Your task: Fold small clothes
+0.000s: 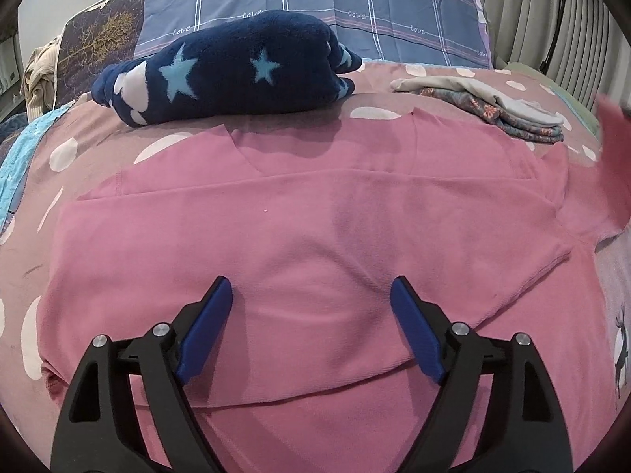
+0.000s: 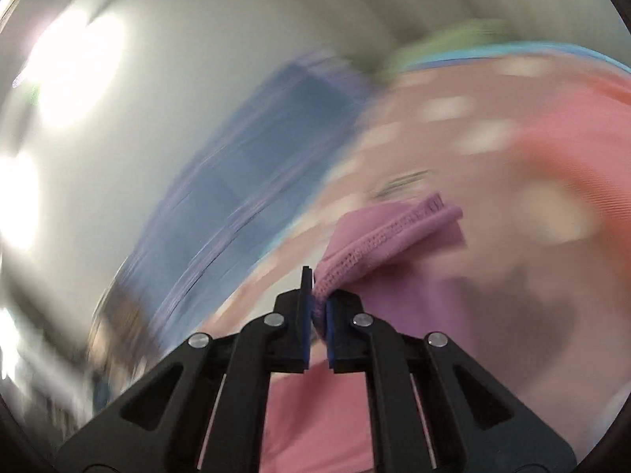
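Polka-dot bed (image 1: pixel 63 149) under us, with the pink shirt (image 1: pixel 299 236) spread flat across it. Our left tool (image 1: pixel 311 331) hovers above it, jaws wide, nothing between them — our right tool (image 2: pixel 317 307) is clamped on the shirt's stitched hem (image 2: pixel 394 232), lifted off the bed.

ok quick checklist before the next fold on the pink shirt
1. Right gripper has the hem: ok, shut on a stitched edge of the pink shirt.
2. Left gripper ready to take hold: ok, jaws wide open above the shirt, nothing between them.
3. Shirt body flat: ok, smooth in the left wrist view.
4. Landing area free: ok, star blanket and folded clothes pile lie beyond the shirt.
5. Where the lifted edge is heading: cannot tell, right wrist view is blurred.
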A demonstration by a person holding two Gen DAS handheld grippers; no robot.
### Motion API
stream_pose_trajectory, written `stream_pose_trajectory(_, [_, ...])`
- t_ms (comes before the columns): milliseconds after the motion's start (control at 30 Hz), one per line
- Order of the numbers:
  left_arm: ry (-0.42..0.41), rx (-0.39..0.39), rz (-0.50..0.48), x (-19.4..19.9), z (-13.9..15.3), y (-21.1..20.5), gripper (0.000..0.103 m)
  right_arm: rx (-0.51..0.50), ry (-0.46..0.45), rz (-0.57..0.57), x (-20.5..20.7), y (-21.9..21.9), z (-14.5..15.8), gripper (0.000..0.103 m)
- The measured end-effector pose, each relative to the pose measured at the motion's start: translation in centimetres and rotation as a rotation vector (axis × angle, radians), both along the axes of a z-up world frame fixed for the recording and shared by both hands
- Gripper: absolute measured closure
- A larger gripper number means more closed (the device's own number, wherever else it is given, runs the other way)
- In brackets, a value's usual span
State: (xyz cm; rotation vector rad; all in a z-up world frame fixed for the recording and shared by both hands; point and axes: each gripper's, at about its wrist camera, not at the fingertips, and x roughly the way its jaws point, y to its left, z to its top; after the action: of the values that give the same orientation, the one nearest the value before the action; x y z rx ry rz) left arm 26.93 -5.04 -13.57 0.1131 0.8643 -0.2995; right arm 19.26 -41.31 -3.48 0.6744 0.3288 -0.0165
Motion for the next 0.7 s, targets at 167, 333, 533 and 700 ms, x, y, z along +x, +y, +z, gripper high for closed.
stream_pose_trajectory(167, [0.010, -0.092, -0.007, 0.0, 0.2, 1.1, 0.017, -0.169, 0.129, 0.449, 3.6, 14.0, -4.1, 0.097])
stream_pose_trajectory(333, [0.019, -0.169, -0.011, 0.1, 0.3, 2.1, 0.016, -0.214, 0.295, 0.543, 3.5, 16.4, -8.8, 0.083])
stream_pose_trajectory(533, [0.025, -0.340, -0.011, 0.1, 0.6, 4.1, 0.016, -0.189, 0.308, 0.580, 2.2, 16.2, -8.8, 0.066])
stream_pose_trajectory(700, [0.112, -0.518, -0.045, 0.1, 0.8, 5.0, 0.024, -0.212, 0.310, 0.618, 2.2, 17.6, -9.0, 0.066])
